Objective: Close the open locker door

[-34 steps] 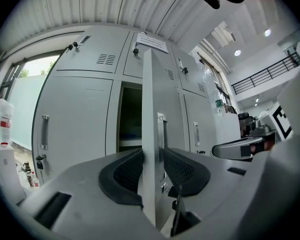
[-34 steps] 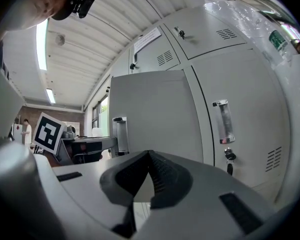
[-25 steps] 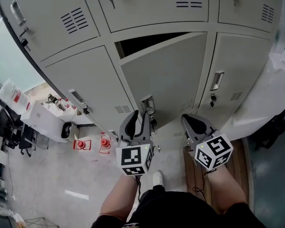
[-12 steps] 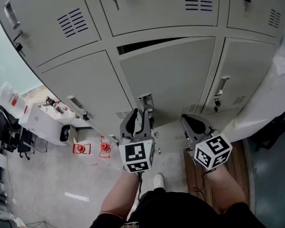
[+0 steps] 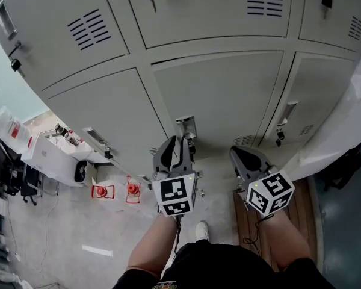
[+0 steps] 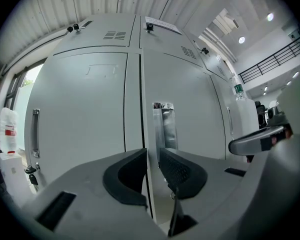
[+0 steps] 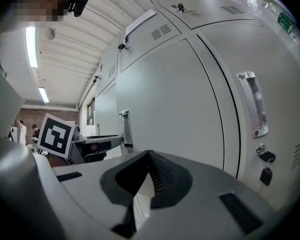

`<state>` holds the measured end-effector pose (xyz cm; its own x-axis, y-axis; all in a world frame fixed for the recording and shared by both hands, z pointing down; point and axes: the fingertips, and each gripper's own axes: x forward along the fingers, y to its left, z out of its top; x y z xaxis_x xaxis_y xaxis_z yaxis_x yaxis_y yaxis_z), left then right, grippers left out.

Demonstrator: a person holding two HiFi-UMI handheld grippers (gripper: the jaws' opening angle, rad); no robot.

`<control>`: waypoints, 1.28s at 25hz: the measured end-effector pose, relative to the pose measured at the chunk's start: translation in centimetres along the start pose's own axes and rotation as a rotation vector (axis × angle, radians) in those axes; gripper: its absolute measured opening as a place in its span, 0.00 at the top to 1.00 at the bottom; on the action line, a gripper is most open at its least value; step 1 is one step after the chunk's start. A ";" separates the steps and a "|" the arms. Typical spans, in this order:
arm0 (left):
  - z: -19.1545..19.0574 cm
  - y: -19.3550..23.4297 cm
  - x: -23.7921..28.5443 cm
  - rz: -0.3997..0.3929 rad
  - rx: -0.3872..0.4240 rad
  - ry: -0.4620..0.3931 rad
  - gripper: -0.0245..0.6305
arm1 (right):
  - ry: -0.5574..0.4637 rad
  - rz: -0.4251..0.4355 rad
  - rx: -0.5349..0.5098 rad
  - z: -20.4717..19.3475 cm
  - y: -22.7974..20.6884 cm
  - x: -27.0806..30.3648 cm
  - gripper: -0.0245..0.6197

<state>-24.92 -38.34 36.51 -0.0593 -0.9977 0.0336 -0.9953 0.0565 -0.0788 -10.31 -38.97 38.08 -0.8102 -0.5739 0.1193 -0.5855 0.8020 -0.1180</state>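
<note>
The middle grey locker door (image 5: 222,95) now lies flush with its frame, and no dark gap shows along its top edge. Its metal handle (image 5: 185,127) sits at the lower left corner. My left gripper (image 5: 178,141) points level at the door just below that handle (image 6: 163,120). Its jaws have just been closing and stand a narrow slit apart (image 6: 152,156), with only the door seam seen through the slit and nothing between them. My right gripper (image 5: 240,152) hovers to the right, its tips meeting (image 7: 149,156) and holding nothing.
Closed lockers surround the door; the right-hand one has a handle (image 7: 254,101) with keys (image 7: 264,171) hanging below it. On the floor at left are two red cones (image 5: 102,191) and a white bench (image 5: 48,152). The person's shoe (image 5: 200,227) is below the grippers.
The middle door has swung in, its dark top gap narrowing and then vanishing. Both grippers have moved toward the lockers, the left one staying at the handle.
</note>
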 end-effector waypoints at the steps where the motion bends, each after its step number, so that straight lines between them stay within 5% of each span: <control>1: -0.1 0.1 0.2 0.000 0.001 0.002 0.83 | 0.001 -0.002 0.002 -0.1 0.0 0.1 0.88; 32: -0.2 1.1 1.6 0.047 0.010 -0.001 0.90 | -0.007 -0.045 0.053 -0.7 -1.2 -0.3 0.88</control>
<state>-26.10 -39.82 36.67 -0.1058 -0.9940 0.0291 -0.9906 0.1028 -0.0900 -9.33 -39.65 38.91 -0.7831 -0.6105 0.1183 -0.6218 0.7657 -0.1647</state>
